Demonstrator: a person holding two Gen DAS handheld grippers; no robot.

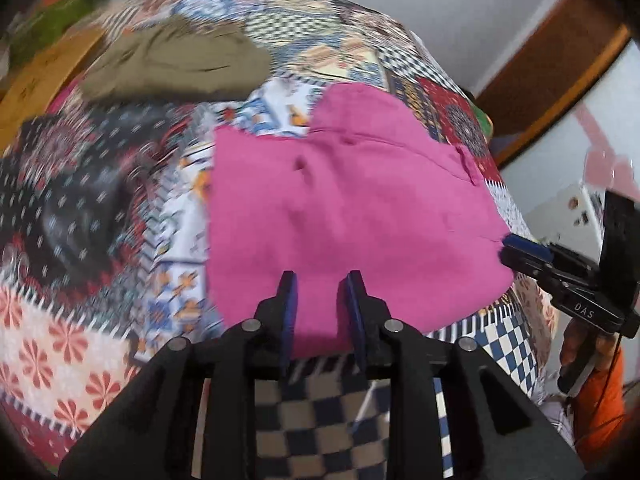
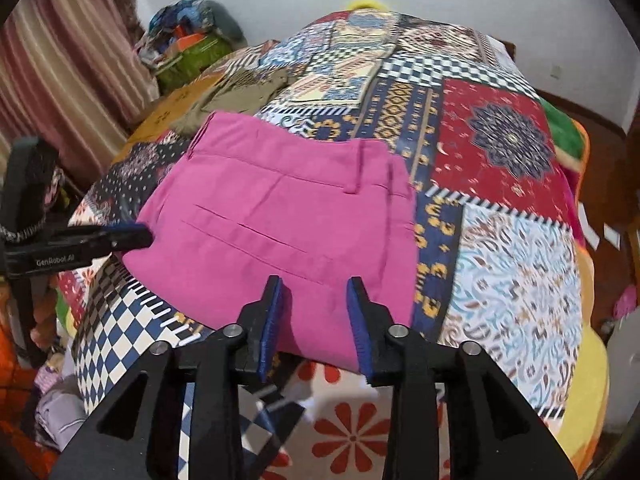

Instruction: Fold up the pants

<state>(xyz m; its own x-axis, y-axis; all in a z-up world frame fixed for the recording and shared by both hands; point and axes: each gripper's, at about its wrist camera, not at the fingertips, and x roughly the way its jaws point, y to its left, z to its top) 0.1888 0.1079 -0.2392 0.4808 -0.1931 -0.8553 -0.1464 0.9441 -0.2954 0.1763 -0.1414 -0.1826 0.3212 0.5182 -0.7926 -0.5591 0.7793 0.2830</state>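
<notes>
Both grippers are hovering at the near edge of the bed with their blue-padded jaws standing apart and nothing between them: the left gripper (image 1: 322,280) is hanging just over the near hem of the pink pants (image 1: 352,200), and the right gripper (image 2: 314,284) is doing the same at the other side of that edge. Those pants are lying as a compact folded block on the patchwork bedspread (image 2: 512,240), waistband and belt loops facing away, a welt pocket showing on top. Judging by that tidy shape, the fold is looking close to finished, and this seems to be the smoothing or final-fold step. A next move is probably calling for both tools to be closing on the near corners together and carrying them evenly toward the waistband, keeping the layers from sliding. Farther back an olive garment (image 1: 176,64) is lying crumpled, well apart from the pink one, and beyond it a cluttered pile of bags (image 2: 188,36) is sitting by the wall.
</notes>
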